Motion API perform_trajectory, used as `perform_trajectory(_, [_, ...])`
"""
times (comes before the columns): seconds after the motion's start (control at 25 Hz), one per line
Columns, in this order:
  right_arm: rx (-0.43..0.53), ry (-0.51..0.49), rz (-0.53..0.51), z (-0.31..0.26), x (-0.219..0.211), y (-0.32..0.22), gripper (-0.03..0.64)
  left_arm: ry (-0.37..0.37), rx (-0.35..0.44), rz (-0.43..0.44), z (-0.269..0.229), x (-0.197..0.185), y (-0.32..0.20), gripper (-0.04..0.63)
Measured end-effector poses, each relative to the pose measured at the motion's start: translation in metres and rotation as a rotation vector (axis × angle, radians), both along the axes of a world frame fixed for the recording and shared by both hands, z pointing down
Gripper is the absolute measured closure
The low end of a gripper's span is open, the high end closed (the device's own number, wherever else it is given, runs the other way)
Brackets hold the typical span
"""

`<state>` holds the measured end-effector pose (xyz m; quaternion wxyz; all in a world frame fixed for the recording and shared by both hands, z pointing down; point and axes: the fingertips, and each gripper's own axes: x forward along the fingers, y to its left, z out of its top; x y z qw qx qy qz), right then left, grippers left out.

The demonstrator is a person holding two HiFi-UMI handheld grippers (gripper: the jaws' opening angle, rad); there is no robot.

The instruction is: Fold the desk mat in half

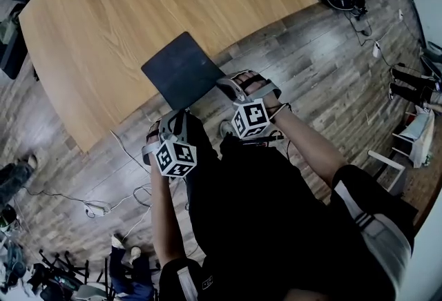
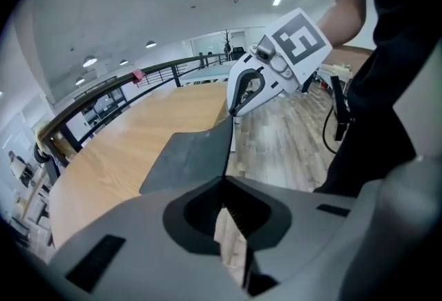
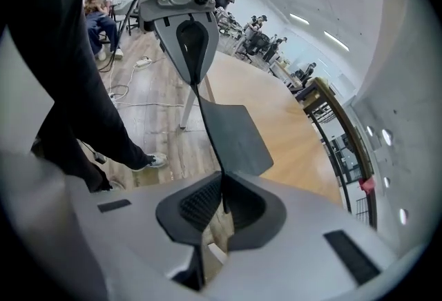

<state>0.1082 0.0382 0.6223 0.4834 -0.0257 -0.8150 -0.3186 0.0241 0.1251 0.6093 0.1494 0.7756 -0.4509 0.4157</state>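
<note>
Pinching the mat (image 1: 181, 68) at its near corners, the left claw (image 1: 170, 120) and right claw (image 1: 231, 88) hold that edge clamped and raised off the worktop (image 1: 103, 23), likely to fold it over.

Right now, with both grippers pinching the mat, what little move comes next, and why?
Probably carry the near edge up and over toward the far edge. The left gripper and right gripper have jaws shut on the desk mat at its raised near corners, while its far part lies flat on the wooden table.
</note>
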Motion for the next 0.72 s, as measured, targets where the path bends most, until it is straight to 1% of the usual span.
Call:
perform_trajectory(0.08, [-0.037, 0.023, -0.006, -0.005, 0.003, 0.005, 0.578, 0.017, -0.017, 0.021, -0.005, 0.002, 0.004, 0.564])
perform_trajectory(0.2, [-0.073, 0.054, -0.022, -0.014, 0.004, 0.010, 0.578, 0.005, -0.033, 0.047, -0.014, -0.002, 0.005, 0.565])
perform_trajectory(0.28, [-0.110, 0.079, -0.028, -0.020, 0.003, 0.012, 0.580, 0.018, -0.057, 0.067, -0.020, -0.004, 0.005, 0.565])
perform_trajectory(0.48, [-0.227, 0.158, -0.042, -0.036, 0.001, 0.018, 0.580, 0.084, -0.125, 0.118, -0.037, -0.009, 0.007, 0.565])
perform_trajectory(0.6, [-0.278, 0.197, -0.047, -0.041, -0.002, 0.018, 0.580, 0.128, -0.147, 0.114, -0.042, -0.016, 0.003, 0.565])
perform_trajectory(0.72, [-0.349, 0.247, -0.044, -0.044, -0.008, 0.016, 0.580, 0.169, -0.177, 0.113, -0.045, -0.026, -0.004, 0.565])
